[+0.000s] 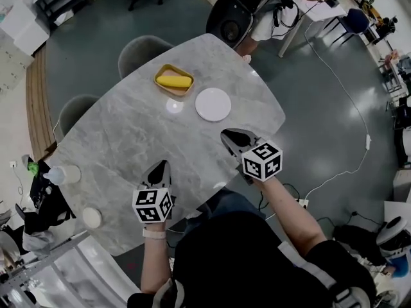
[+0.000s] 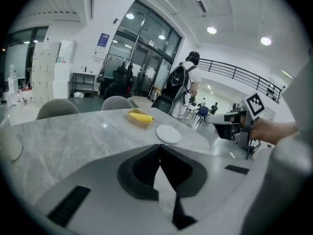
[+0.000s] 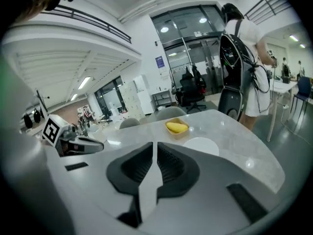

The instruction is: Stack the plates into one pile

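Note:
A white plate (image 1: 212, 104) (image 2: 168, 133) (image 3: 201, 145) lies alone on the far right part of the grey marble table (image 1: 128, 140). Beside it stands a yellow tray holding a banana (image 1: 174, 80) (image 2: 140, 117) (image 3: 177, 128). A small white dish (image 1: 92, 217) sits at the near left corner. My left gripper (image 1: 160, 167) (image 2: 160, 151) hovers over the near edge, jaws shut with nothing in them. To its right, my right gripper (image 1: 230, 135) (image 3: 153, 148) hangs above the table short of the plate, jaws together and holding nothing.
A pale cup-like object (image 1: 63, 174) stands at the table's left edge. Two grey chairs (image 1: 142, 49) (image 1: 74, 111) are tucked in on the far side. A person with a black backpack (image 3: 239, 58) stands beyond the far end. A white cable (image 1: 347, 95) runs across the floor.

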Demonstrator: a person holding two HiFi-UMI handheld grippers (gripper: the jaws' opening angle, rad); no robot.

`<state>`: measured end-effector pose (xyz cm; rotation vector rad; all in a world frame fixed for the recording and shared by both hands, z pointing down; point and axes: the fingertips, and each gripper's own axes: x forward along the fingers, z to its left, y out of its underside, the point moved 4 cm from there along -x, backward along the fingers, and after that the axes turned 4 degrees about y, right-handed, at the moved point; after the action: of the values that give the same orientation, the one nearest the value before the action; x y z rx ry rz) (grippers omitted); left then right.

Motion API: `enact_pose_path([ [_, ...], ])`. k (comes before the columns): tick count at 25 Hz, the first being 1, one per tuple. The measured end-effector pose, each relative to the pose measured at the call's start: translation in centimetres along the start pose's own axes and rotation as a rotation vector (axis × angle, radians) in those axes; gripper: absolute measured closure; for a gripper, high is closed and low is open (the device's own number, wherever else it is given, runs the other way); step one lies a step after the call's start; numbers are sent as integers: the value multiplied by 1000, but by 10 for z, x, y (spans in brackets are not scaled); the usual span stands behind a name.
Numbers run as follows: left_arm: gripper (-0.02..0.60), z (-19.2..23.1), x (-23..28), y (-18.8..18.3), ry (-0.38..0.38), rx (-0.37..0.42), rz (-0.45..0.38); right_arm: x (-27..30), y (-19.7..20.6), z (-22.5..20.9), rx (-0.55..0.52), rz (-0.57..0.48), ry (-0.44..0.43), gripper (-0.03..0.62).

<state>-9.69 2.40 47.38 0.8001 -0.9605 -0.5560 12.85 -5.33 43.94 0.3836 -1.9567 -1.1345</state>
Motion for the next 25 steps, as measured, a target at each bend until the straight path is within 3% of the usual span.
enact_pose_path([
  [4,572,-17,-23,-18,12,71,-42,-26,-13,30,-102,-32,-9,554],
  [13,572,-65,-79,-55,71,180,-178,-83,-24,87,-199,-105,-12,553],
  [25,571,-100,-121,-61,116,261,-250,-135,-24,141,-329,-177,-34,553],
])
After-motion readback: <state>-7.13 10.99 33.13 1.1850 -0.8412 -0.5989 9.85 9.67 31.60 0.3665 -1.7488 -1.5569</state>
